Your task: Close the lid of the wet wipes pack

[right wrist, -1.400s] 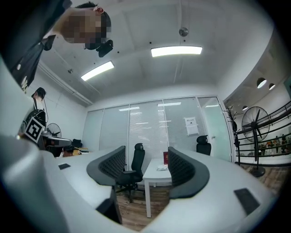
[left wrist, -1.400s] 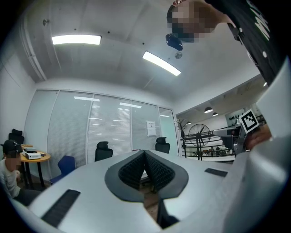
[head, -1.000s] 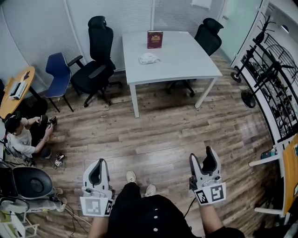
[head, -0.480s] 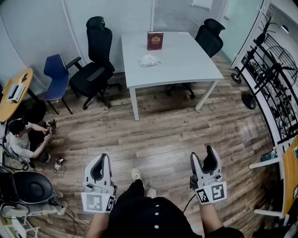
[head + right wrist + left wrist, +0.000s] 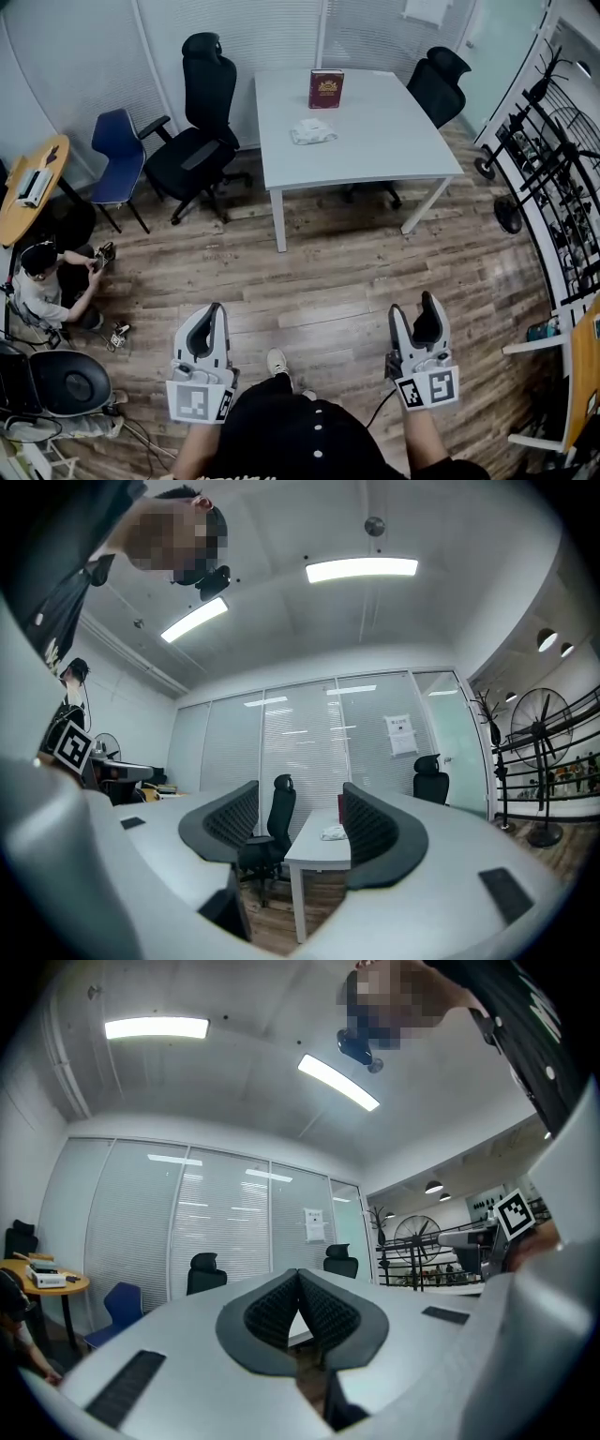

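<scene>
The wet wipes pack (image 5: 312, 131) is a small white bundle lying on the white table (image 5: 394, 141) across the room, next to an upright red box (image 5: 325, 89). Whether its lid is up cannot be made out from here. Both grippers are held low over the wooden floor, far short of the table. My left gripper (image 5: 211, 312) has its jaws pressed together with nothing between them, as the left gripper view (image 5: 298, 1274) confirms. My right gripper (image 5: 412, 307) is open and empty; between its jaws (image 5: 300, 789) the right gripper view shows the wipes pack (image 5: 333, 832) on the distant table (image 5: 314, 853).
Black office chairs (image 5: 202, 112) (image 5: 441, 75) flank the table, with a blue chair (image 5: 117, 150) further left. A person (image 5: 42, 281) sits on the floor at the left near a round wooden table (image 5: 28, 187). A black rack with a fan (image 5: 548, 141) lines the right wall.
Both grippers and the head view have shifted slightly forward toward the table. The left gripper has risen a little in the picture. Jaw states are unchanged.
</scene>
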`<state>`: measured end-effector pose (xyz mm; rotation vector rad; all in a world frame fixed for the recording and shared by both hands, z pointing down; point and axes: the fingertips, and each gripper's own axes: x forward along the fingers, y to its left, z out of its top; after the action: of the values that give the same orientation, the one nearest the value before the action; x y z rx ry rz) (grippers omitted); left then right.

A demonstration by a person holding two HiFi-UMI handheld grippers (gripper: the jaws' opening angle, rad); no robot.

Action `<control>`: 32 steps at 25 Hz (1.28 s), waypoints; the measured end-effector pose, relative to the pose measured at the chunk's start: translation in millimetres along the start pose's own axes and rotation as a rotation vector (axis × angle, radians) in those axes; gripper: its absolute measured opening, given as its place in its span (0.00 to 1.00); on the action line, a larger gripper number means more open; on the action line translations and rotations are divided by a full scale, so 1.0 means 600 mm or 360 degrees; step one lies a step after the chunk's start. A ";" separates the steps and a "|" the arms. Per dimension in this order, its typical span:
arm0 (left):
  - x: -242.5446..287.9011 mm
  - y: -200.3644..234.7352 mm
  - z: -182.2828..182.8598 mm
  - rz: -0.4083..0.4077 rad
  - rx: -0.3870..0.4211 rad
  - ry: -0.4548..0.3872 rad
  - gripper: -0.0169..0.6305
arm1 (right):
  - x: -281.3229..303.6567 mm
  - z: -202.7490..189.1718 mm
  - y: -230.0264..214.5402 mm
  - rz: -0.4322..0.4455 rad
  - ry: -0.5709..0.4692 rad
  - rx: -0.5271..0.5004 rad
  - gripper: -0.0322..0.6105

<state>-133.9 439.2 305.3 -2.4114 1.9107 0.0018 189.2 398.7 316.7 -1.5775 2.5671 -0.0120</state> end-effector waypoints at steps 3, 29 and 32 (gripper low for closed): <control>0.029 0.010 0.001 -0.0020 0.0002 -0.0022 0.05 | 0.027 -0.001 -0.006 -0.0009 -0.0006 -0.0005 0.50; 0.174 0.130 -0.033 -0.0132 -0.0042 -0.0041 0.05 | 0.175 -0.007 -0.018 -0.0145 0.0002 -0.0081 0.50; 0.187 0.127 -0.038 -0.0137 -0.0040 -0.0028 0.05 | 0.178 -0.013 -0.032 -0.0168 0.0015 -0.0067 0.50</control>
<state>-183.4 311.8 319.7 -2.4996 1.8089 0.0428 157.7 294.6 314.8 -1.7305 2.5038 0.0247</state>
